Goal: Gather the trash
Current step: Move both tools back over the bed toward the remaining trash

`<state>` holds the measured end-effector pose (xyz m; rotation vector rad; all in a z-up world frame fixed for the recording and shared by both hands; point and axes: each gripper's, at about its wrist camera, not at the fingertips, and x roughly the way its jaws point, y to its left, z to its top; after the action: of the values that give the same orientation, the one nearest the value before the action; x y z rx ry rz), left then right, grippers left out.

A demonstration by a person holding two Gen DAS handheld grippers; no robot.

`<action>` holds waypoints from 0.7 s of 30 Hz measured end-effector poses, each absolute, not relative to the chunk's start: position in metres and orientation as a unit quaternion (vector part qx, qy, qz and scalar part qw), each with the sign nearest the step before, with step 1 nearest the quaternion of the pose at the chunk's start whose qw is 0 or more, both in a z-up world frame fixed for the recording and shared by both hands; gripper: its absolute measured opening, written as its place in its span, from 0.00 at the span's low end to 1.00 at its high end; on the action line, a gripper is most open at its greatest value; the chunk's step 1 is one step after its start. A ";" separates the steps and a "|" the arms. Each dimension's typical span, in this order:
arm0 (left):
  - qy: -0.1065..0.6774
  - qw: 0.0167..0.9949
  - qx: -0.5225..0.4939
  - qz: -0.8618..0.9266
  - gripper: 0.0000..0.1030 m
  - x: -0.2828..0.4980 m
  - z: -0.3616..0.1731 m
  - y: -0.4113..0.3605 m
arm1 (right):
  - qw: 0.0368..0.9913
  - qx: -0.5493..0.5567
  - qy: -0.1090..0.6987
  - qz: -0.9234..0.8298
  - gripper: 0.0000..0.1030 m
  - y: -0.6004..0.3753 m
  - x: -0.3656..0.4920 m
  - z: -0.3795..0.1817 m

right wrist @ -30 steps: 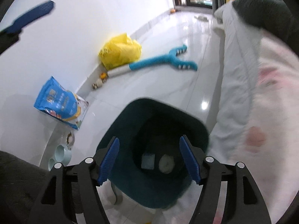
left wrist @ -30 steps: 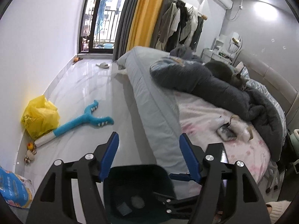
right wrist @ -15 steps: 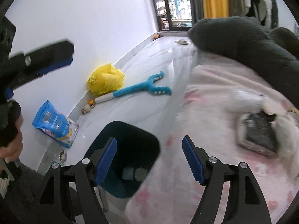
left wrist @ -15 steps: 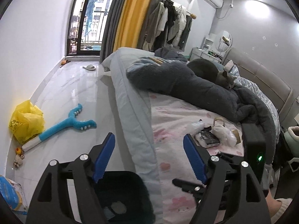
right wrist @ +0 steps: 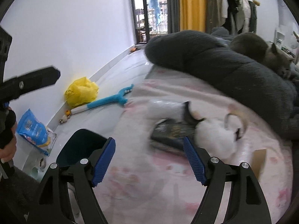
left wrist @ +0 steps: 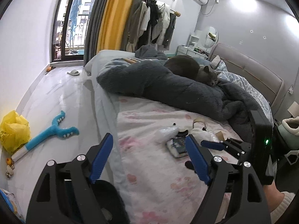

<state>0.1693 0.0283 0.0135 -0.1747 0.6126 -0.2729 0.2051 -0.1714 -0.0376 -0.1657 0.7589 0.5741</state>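
A pile of trash lies on the pink bed sheet (right wrist: 149,183): a dark glossy wrapper (right wrist: 172,130), white crumpled plastic (right wrist: 214,140), a tape ring (right wrist: 235,119) and a brown card piece (right wrist: 259,158). The wrapper also shows in the left wrist view (left wrist: 178,144), with clear plastic (left wrist: 166,133) beside it. My right gripper (right wrist: 149,160) is open and empty, just short of the wrapper. My left gripper (left wrist: 149,158) is open and empty over the bed edge. A dark teal bin (right wrist: 80,147) stands on the floor beside the bed.
A grey cat (left wrist: 194,71) lies on a dark fluffy blanket (left wrist: 168,85) behind the trash. On the floor are a yellow bag (left wrist: 13,130), a blue toy (left wrist: 50,132) and a blue pet food bag (right wrist: 33,130) by the wall.
Both grippers have swung from above the bin to the right, over the bed. The right gripper has come close to the trash pile. Both stay open.
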 end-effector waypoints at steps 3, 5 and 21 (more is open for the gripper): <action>0.305 0.938 -0.089 -0.141 0.79 0.181 0.010 0.015 | 0.891 -0.063 0.362 0.266 0.75 -0.193 0.215 -0.033; 0.307 0.937 -0.086 -0.143 0.79 0.185 0.009 0.007 | 0.893 -0.053 0.363 0.260 0.75 -0.206 0.223 -0.032; 0.345 0.914 -0.076 -0.199 0.80 0.225 -0.020 -0.065 | 0.899 0.004 0.374 0.227 0.78 -0.305 0.258 -0.038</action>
<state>0.2249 -0.0651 -0.0205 -0.1560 0.7115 -0.4094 0.2577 -0.3047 -0.0379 0.0091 0.7735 0.4693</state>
